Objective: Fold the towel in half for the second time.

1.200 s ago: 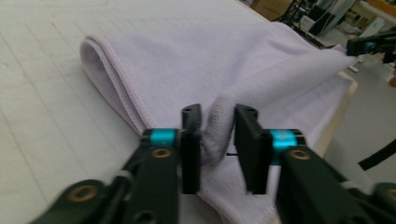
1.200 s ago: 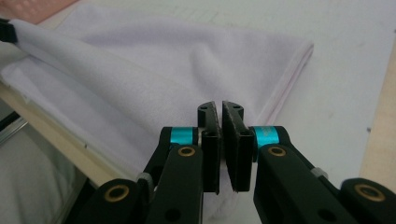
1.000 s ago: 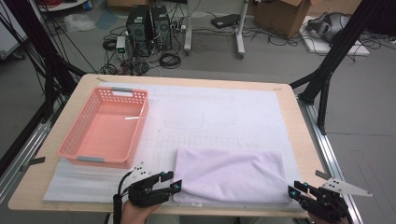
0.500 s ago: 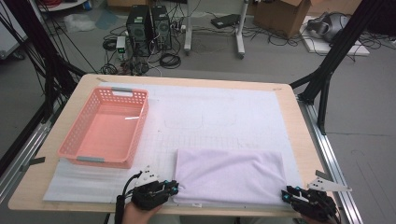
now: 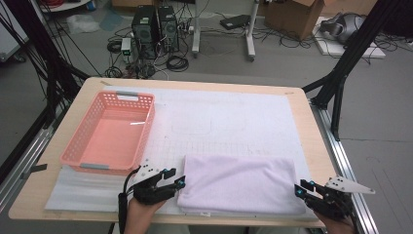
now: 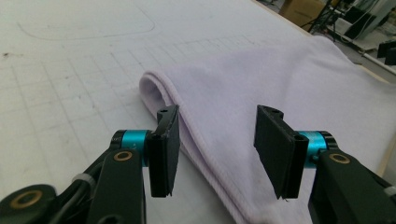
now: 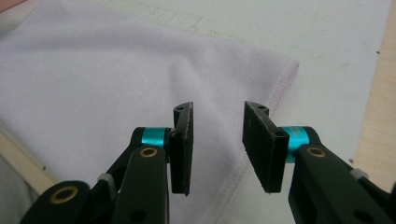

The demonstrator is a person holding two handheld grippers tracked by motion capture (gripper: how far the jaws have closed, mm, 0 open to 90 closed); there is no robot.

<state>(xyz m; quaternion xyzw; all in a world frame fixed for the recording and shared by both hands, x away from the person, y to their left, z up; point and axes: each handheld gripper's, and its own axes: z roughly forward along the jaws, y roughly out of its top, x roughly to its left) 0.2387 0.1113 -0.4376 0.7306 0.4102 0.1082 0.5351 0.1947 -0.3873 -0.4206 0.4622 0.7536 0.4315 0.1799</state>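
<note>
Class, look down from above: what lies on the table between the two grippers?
In the high view, the folded lilac cloth spans the stretch between the left gripper and the right gripper, resting on the white mat.

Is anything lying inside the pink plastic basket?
No, the pink plastic basket shows only its own bare floor in the high view.

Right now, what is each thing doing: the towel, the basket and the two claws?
Towel: folded, lying flat on the white mat.
Basket: upright, nothing inside.
Left claw: open, jaws just opened, poised over the towel's folded edge, not pinching it.
Right claw: open, poised over the towel's stitched edge, not pinching it.
White mat: spread flat on the table.
</note>
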